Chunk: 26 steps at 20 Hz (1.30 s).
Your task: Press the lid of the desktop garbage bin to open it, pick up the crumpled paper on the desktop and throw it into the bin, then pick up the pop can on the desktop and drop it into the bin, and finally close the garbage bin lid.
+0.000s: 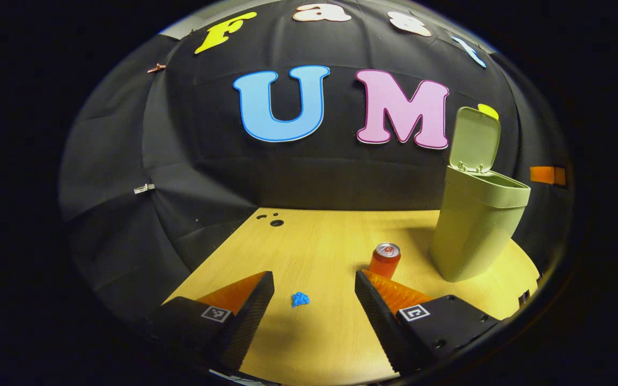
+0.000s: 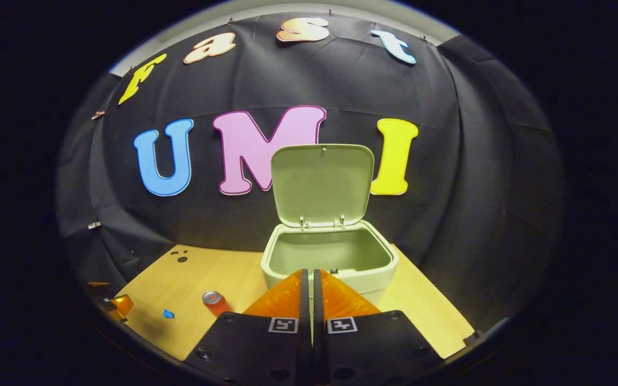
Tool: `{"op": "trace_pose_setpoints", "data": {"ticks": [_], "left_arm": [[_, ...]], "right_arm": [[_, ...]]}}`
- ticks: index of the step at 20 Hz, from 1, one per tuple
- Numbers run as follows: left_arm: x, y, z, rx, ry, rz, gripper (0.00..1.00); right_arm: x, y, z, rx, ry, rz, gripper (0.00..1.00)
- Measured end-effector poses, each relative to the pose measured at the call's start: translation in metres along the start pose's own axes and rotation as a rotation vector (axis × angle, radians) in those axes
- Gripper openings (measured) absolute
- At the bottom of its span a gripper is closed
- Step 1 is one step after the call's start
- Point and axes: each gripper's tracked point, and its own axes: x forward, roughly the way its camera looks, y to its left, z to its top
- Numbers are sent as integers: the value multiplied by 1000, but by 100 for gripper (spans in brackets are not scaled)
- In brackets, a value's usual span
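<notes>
Your left gripper hangs fingers apart over the blue paper; its finger hides the can's base. Your right gripper, fingers together, covers the open bin's front rim.

In the right gripper view, the closed fingers hide the bin's front wall, and the blue crumpled paper at eight o'clock is too small to make out.

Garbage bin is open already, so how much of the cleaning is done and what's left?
Done: the garbage bin has its lid standing up. In hand: nothing held yet; the left gripper, jaws open, hangs over the crumpled paper. The right gripper, jaws together and holding nothing, sits just in front of the bin. Left: paper in, pop can in, then lid closed.
</notes>
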Motion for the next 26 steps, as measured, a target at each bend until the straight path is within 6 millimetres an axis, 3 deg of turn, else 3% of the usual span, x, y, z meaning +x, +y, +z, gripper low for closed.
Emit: {"op": "trace_pose_setpoints", "data": {"ticks": [6, 9, 10, 11, 13, 17, 18, 19, 22, 26], "left_arm": [[9, 11, -29, 8, 42, -36, 97], [22, 17, -44, -6, 70, -41, 98], [28, 18, -50, -8, 79, -39, 98], [35, 21, -55, -9, 88, -36, 98], [50, 26, -64, -21, 106, -36, 98], [81, 31, -83, -34, 155, -37, 98], [88, 32, -88, -32, 166, -39, 98], [95, 31, -93, -31, 180, -42, 98], [112, 27, -111, -34, 219, -52, 98], [135, 22, -131, 0, 261, -56, 98]], "right_arm": [[-28, 8, -33, 30, 55, -28, 5], [-38, 8, -49, 47, 94, -51, 6], [-43, 8, -53, 53, 108, -54, 12], [-46, 8, -57, 56, 118, -61, 8], [-51, 9, -65, 51, 137, -68, 16], [-61, 17, -76, 32, 173, -65, 50], [-62, 19, -78, 28, 180, -64, 66], [-65, 22, -80, 28, 186, -58, 69], [-70, 24, -86, 20, 206, -60, 94], [-81, 19, -97, 14, 239, -90, 99]]}}
